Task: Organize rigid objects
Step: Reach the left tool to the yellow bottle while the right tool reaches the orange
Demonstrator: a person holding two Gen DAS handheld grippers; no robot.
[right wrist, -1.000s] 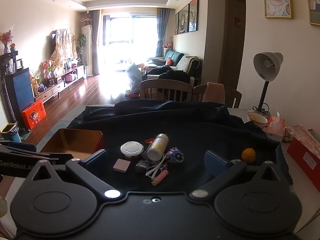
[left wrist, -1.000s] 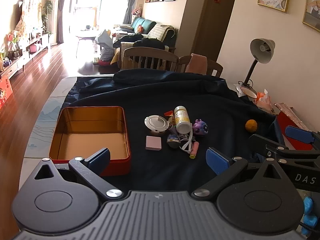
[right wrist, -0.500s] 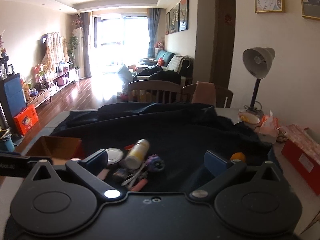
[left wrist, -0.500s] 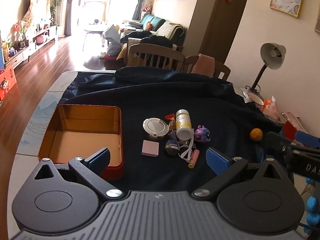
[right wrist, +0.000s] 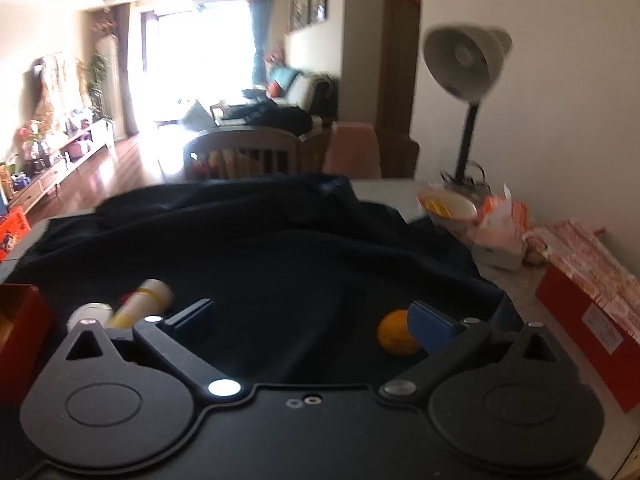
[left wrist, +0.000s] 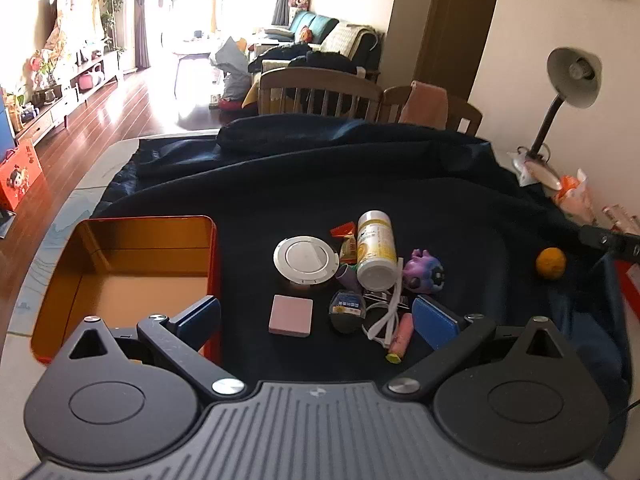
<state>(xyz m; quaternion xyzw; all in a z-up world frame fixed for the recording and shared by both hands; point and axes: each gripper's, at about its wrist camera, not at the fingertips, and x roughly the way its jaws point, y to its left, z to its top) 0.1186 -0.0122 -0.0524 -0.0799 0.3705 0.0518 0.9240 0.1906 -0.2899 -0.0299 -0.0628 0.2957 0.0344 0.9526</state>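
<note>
Both grippers empty, jaws wide; right gripper (right wrist: 312, 320) nears orange (right wrist: 394, 338); centre it between pads, squeeze gently, carry to tin (left wrist: 120, 276); left gripper (left wrist: 316, 320) hovers.

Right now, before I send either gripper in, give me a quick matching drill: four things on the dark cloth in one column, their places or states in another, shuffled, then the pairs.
Things:
1. tin box
2. bottle
3. orange
4. pink square

Places or states:
A. lies alone at the right of the cloth, apart from the pile
B. lies flat, nearest the left gripper, just in front of the round white disc
C. open and holding nothing, at the left
D. on its side in the pile, white cap toward the camera

Pairs: 1-C, 2-D, 3-A, 4-B
</note>
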